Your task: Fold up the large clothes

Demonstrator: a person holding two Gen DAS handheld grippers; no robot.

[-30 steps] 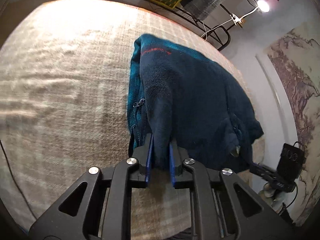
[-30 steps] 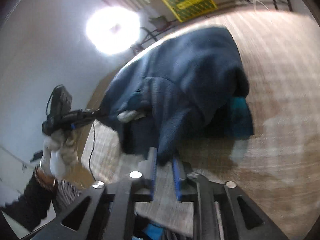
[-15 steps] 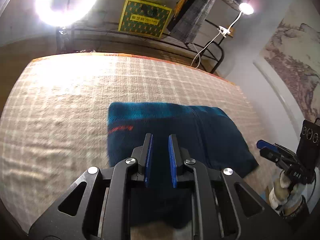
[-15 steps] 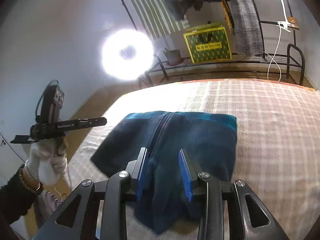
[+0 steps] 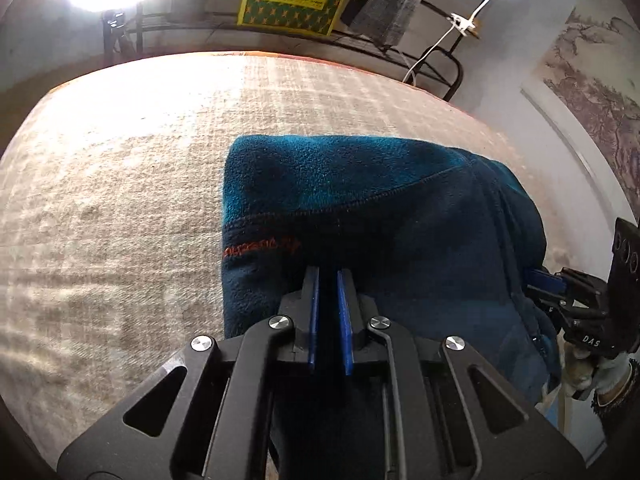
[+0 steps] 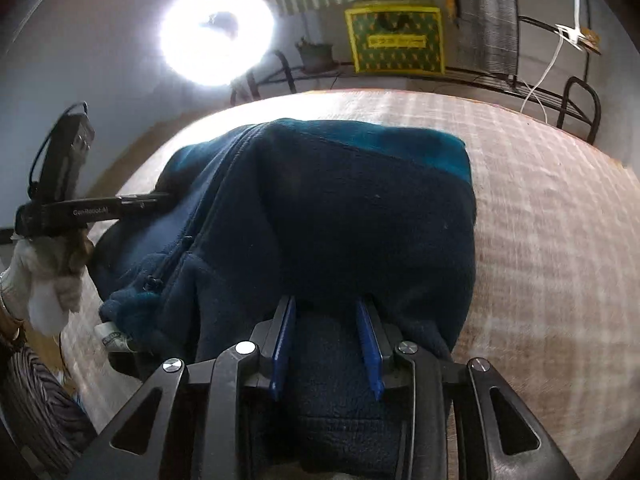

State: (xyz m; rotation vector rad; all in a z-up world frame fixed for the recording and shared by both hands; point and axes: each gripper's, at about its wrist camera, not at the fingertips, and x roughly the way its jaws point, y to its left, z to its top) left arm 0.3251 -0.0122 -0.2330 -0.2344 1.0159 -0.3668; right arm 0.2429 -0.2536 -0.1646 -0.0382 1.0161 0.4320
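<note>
While fleece jacket (image 5: 380,216) was pinched by left gripper (image 5: 328,280) | right gripper (image 6: 326,308) jaws parted, astride jacket's near edge | fold could be dragged askew on the blanket (image 5: 120,184).

Both cameras are riding on the grippers, looking steeply down along the fingers, close over the blue fleece (image 5: 380,216) on the checked bedcover (image 5: 120,200); each is catching the other gripper at its edge, and both are sharing the yellow box (image 6: 394,38) beyond

A beige checked bed (image 5: 120,208) carries one folded dark-blue fleece jacket (image 5: 380,208).
</note>
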